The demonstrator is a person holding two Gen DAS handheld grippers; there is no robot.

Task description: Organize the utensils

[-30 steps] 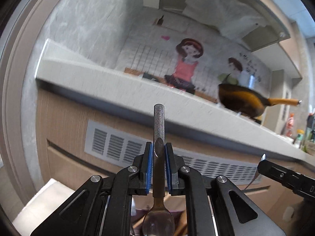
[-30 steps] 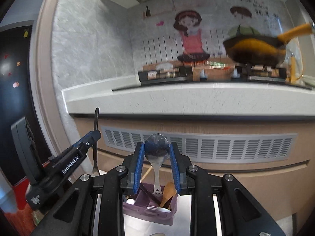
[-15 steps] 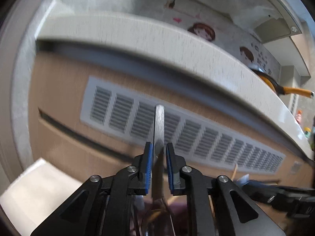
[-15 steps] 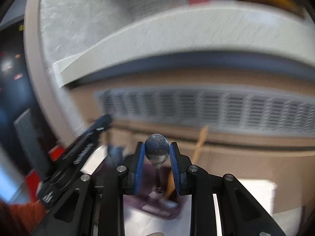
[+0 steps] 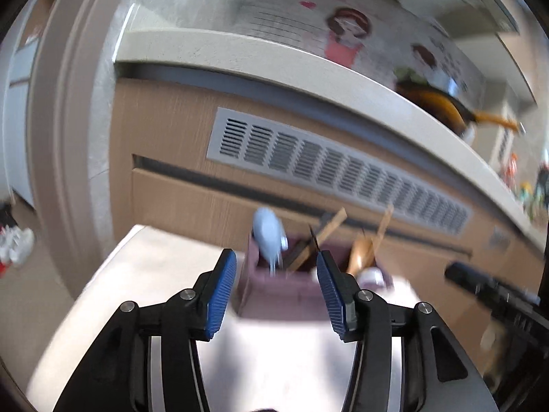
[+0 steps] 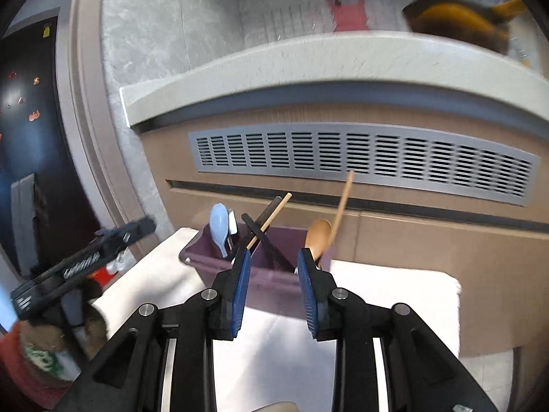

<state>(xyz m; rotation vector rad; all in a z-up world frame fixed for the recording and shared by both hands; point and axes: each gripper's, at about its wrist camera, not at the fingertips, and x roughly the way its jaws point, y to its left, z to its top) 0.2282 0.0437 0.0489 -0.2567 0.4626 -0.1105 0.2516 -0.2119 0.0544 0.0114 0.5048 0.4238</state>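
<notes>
Both hand-held grippers, left [image 5: 276, 286] and right [image 6: 272, 283], are hanging released, empty. Utensils are standing in the purple caddy [image 6: 274, 283] at the table's [image 6: 394, 295] far edge (light, stiff, probably slippery); pinching mid-handle looks best.

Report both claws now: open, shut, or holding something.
Left claw: open, holding nothing.
Right claw: open, holding nothing.

White table [image 6: 394, 295] carries purple utensil caddy [image 6: 274, 281], apparently nothing else on top.
</notes>
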